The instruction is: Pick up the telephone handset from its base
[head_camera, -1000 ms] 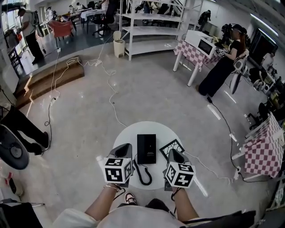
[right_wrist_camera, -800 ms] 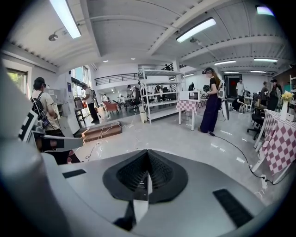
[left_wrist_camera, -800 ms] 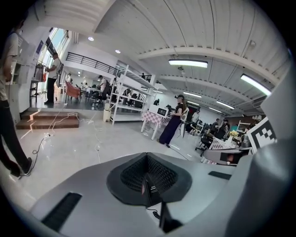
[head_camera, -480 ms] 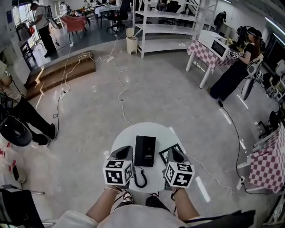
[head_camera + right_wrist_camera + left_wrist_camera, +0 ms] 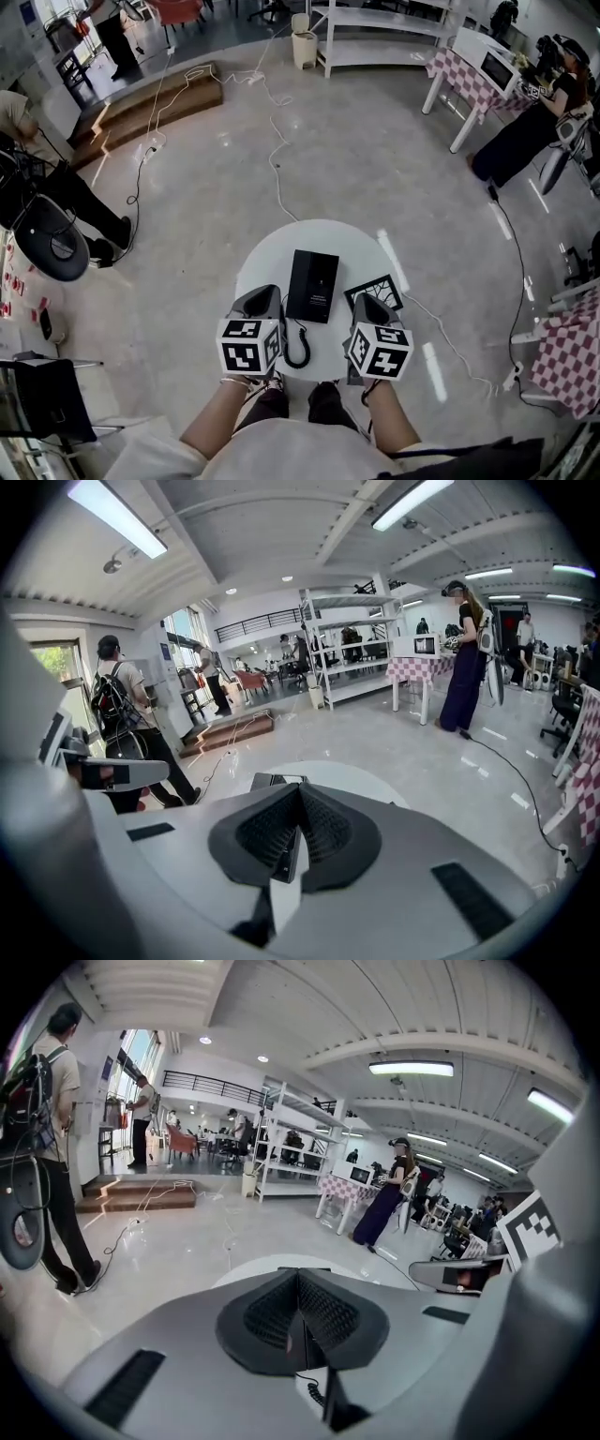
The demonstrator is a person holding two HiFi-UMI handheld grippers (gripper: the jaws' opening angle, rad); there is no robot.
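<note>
While both are clenched empty, the left gripper hovers just left of the flat black rectangular plastic telephone, handset apparently on its base, on the round white table; the right gripper hovers just right. Likely light, rigid, slick: grip its long sides, minding the coiled black cord.

The left gripper and right gripper each had a smooth grey wedge-shaped shell that narrowed away from the pale top. At the end nearest the top, each bore a cube of black-and-white square markers. Black ribbed pads lined the jaws. The top's loose sleeves left the forearms bare, and dark-clad legs showed just beyond its hem.
</note>
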